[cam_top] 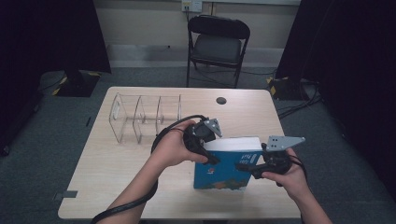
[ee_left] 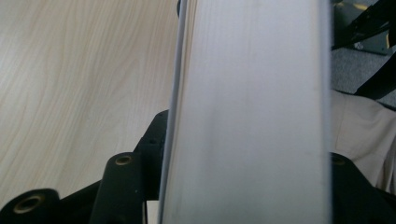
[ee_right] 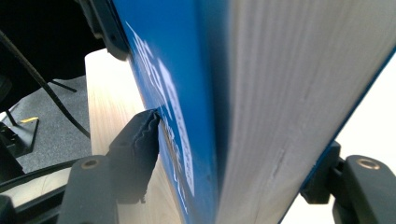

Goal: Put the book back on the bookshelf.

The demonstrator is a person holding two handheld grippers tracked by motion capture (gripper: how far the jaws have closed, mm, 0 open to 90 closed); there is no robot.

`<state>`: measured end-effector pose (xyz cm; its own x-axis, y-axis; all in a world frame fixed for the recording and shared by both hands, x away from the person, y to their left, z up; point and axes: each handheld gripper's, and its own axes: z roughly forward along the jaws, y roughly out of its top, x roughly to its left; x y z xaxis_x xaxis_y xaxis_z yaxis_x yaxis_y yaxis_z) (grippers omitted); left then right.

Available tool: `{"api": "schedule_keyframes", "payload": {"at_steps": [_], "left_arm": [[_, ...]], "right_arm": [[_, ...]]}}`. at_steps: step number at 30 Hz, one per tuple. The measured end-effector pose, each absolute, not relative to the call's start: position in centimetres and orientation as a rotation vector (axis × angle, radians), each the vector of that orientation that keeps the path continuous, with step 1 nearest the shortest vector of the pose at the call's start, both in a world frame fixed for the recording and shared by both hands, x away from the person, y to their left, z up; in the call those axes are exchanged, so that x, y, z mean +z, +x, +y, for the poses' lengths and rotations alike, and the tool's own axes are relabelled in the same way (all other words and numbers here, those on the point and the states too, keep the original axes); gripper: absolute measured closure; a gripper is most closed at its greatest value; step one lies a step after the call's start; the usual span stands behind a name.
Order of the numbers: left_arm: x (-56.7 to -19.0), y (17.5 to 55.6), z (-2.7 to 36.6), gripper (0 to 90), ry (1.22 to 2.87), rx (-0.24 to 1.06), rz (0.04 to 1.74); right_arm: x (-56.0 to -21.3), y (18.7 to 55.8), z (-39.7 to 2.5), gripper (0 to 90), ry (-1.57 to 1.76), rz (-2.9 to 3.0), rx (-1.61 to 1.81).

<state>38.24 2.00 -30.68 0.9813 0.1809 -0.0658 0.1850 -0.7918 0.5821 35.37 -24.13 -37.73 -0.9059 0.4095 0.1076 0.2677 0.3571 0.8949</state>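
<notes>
One blue-covered book [cam_top: 224,170] stood upright on the near part of the wooden table [cam_top: 116,177], held by both tools; the left gripper [cam_top: 205,151] had its jaws closed across the page block at the top left corner, the right gripper [cam_top: 250,167] clamped both covers at the right edge. The step looked like carrying it; next, probably, a joint lift toward the one clear acrylic rack [cam_top: 140,116] — three slots — keeping it vertical.

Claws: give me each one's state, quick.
Left claw: shut on the blue book.
Right claw: shut on the same book.
</notes>
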Motion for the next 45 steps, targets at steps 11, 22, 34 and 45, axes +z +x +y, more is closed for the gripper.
{"api": "schedule_keyframes", "payload": {"at_steps": [11,22,34,45], "left_arm": [[-30.5,38.3,1.8,53.1,2.567,-0.006,0.215],[-30.6,37.4,1.8,60.5,2.558,-0.026,0.236],[-30.5,37.2,1.9,61.2,2.549,-0.018,0.269],[-30.4,37.0,1.9,61.6,2.558,-0.007,0.298]], "right_arm": [[-37.8,35.3,-24.1,33.4,0.619,2.474,1.572],[-38.1,35.3,-24.1,29.6,0.620,2.465,1.602],[-41.1,35.3,-27.2,21.5,0.723,2.434,1.610],[-46.8,34.7,-30.9,21.6,0.895,2.446,1.358]]}}
